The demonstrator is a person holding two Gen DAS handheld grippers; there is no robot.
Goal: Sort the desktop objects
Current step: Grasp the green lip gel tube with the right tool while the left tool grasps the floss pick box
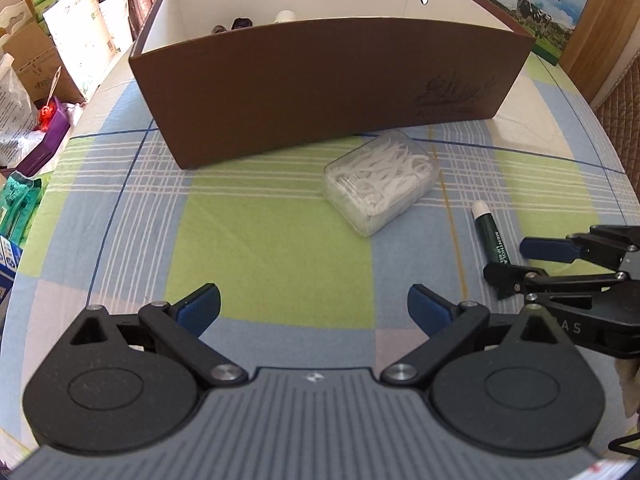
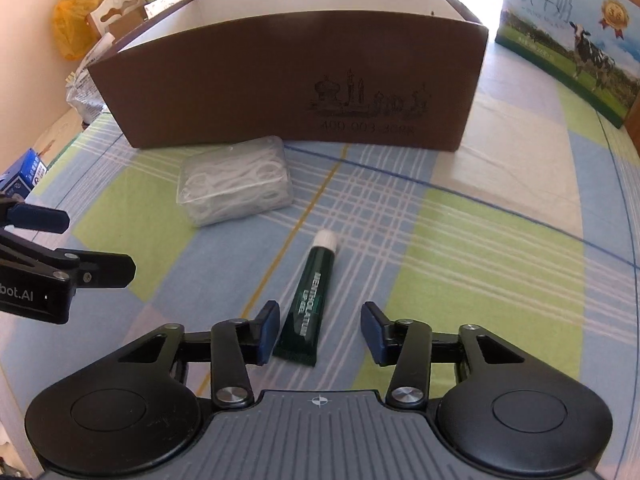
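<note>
Checked cloth (image 2: 460,248) spreads under both my claws. My right claw (image 2: 320,334) is released, its blue pads either side of the crimped tail of a dark green lip-balm tube (image 2: 310,300) — the left pad just beside it, the right one apart. The tube's white cap points to 12 o'clock. At 11 o'clock from it lies a clear case of floss picks (image 2: 236,180), just in front of the brown cardboard box (image 2: 280,92). My left claw (image 1: 314,312) is released too, over bare cloth, the case at 1 o'clock. A milk carton (image 2: 568,36) stands at 2 o'clock.
</note>
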